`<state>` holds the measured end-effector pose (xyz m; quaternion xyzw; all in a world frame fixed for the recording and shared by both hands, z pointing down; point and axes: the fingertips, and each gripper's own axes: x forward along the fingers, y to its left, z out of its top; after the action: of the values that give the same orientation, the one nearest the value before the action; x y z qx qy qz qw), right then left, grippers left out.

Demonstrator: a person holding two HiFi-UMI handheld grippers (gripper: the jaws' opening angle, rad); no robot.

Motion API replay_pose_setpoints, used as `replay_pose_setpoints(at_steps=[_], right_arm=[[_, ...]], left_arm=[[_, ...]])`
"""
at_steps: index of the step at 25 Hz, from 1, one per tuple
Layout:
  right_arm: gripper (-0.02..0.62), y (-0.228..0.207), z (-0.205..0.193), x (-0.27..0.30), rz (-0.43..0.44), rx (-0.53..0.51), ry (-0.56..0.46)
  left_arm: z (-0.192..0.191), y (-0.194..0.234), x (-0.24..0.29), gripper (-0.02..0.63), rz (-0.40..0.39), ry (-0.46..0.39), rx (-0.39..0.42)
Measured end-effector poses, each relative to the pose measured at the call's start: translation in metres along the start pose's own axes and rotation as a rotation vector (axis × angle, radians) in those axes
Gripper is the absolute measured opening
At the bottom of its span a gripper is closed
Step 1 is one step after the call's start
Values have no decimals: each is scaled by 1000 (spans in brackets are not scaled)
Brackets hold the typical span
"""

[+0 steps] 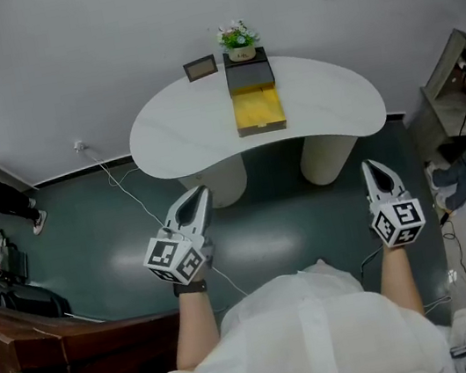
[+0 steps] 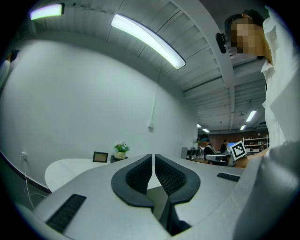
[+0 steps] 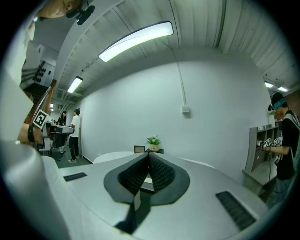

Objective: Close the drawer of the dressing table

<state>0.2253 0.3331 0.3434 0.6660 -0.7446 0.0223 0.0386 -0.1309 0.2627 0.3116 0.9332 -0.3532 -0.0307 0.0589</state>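
The white curved dressing table (image 1: 178, 128) stands against the far wall. On its middle sits a small black box (image 1: 249, 72) whose yellow drawer (image 1: 258, 110) is pulled out toward me. My left gripper (image 1: 200, 193) and right gripper (image 1: 369, 165) hover over the dark floor, well short of the table's near edge, both pointing level at it. The left gripper (image 2: 153, 155) shows its pads almost together with nothing between them. The right gripper (image 3: 148, 153) has its pads pressed together, also empty. The drawer is hidden behind the jaws in both gripper views.
A potted plant (image 1: 238, 40) and a small picture frame (image 1: 201, 68) stand on the table behind the box. Two thick pedestal legs (image 1: 328, 158) hold the table up. A white cable (image 1: 127, 191) runs over the floor. Dark wooden furniture (image 1: 27, 334) is at my left; people stand at both sides.
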Motion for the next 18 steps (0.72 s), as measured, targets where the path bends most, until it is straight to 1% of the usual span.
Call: replay_pose_setpoints(at_steps=[10,18], right_arm=[[9,1,-4,0,-6,-8,17],[9,11,-9,4,0,-6,28]], left_arm=[[0,3,-5,32,2,-6,-5],[-5,11,-15,32,24,-11,-19]])
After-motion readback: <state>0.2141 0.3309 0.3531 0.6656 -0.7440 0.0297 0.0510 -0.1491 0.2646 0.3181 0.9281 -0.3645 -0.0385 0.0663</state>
